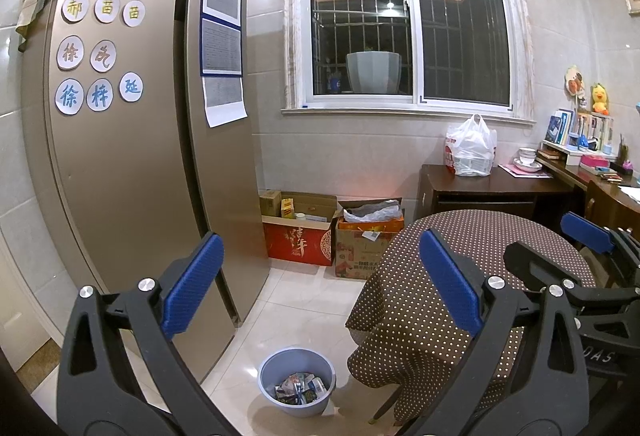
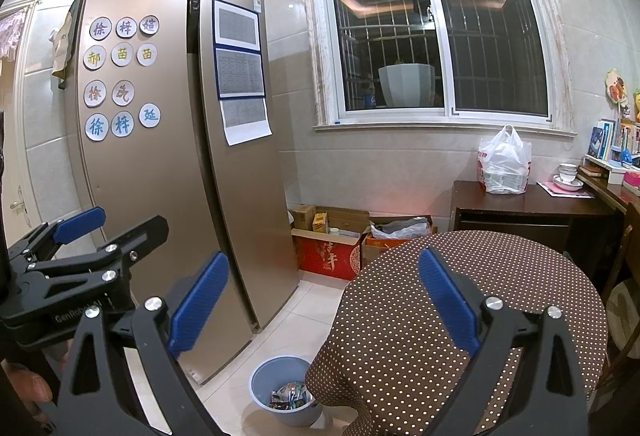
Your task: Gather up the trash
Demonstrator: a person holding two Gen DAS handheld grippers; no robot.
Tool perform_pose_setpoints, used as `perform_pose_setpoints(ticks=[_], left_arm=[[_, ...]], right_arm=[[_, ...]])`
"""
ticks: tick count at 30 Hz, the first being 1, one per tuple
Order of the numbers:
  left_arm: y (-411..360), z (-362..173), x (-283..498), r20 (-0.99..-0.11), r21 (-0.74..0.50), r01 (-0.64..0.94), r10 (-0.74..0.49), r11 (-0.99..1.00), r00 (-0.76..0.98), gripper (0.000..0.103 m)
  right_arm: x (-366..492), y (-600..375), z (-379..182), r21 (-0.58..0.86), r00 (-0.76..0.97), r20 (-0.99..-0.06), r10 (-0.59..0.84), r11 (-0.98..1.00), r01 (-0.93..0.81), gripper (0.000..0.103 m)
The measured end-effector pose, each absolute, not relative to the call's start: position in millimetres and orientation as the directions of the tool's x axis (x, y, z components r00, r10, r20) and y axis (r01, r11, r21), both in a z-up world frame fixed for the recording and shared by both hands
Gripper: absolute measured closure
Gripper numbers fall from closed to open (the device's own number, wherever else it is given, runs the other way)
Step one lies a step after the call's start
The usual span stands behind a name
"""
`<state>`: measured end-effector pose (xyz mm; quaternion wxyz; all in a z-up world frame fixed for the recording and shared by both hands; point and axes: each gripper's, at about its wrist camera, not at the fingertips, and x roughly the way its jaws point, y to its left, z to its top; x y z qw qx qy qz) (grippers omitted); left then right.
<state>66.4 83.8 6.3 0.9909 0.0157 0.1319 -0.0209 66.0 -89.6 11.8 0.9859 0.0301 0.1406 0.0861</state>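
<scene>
A grey-blue bin (image 1: 297, 364) stands on the tiled floor between the fridge and the round table, with several crumpled wrappers (image 1: 301, 389) inside. The right wrist view shows the same bin (image 2: 264, 376) and wrappers (image 2: 291, 397), partly hidden by the tablecloth. My left gripper (image 1: 320, 280) is held high above the bin, open, nothing between its blue pads. My right gripper (image 2: 324, 300) is also open and empty, hovering over the table's near edge. Each gripper appears in the other's view: the right gripper (image 1: 560, 246) at the right, the left gripper (image 2: 108, 226) at the left.
A round table with a brown dotted cloth (image 2: 520, 268) fills the right foreground. A tall gold fridge (image 1: 132, 156) stands left. Cardboard boxes (image 1: 304, 228) sit under the window. A dark cabinet (image 1: 492, 188) carries a white plastic bag (image 1: 472, 148). A hand (image 2: 36, 388) shows at lower left.
</scene>
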Motion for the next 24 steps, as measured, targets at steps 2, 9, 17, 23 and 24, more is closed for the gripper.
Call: perform_pose_setpoints(ticks=[2,9,17,23,24], left_arm=[[83.7,6.4,66.5,-0.262,0.024,0.046,-0.038,0.999,0.964,0.007],[85.6,6.2,69.4,-0.266,0.027,0.049,-0.04,0.998,0.963,0.007],[88.4,2.9,69.4,-0.268,0.028,0.052,-0.042,0.998,0.962,0.007],[91.9,-0.4,70.4,-0.272,0.029,0.055,-0.045,0.998,0.961,0.007],[92.6,-1.5,68.6,-0.272,0.029,0.056,-0.046,0.998,0.961,0.007]], right_arm=[[66.2,-89.3,11.9,0.084,0.946,-0.272,0.178,0.983,-0.161,0.009],[67.2,-88.6,11.5,0.086,0.945,-0.275,0.179,0.983,-0.161,0.009],[69.0,-88.9,10.7,0.088,0.944,-0.278,0.18,0.983,-0.161,0.009],[70.4,-89.0,9.2,0.091,0.942,-0.282,0.18,0.983,-0.161,0.009],[70.3,-88.8,9.0,0.092,0.942,-0.282,0.18,0.983,-0.161,0.009]])
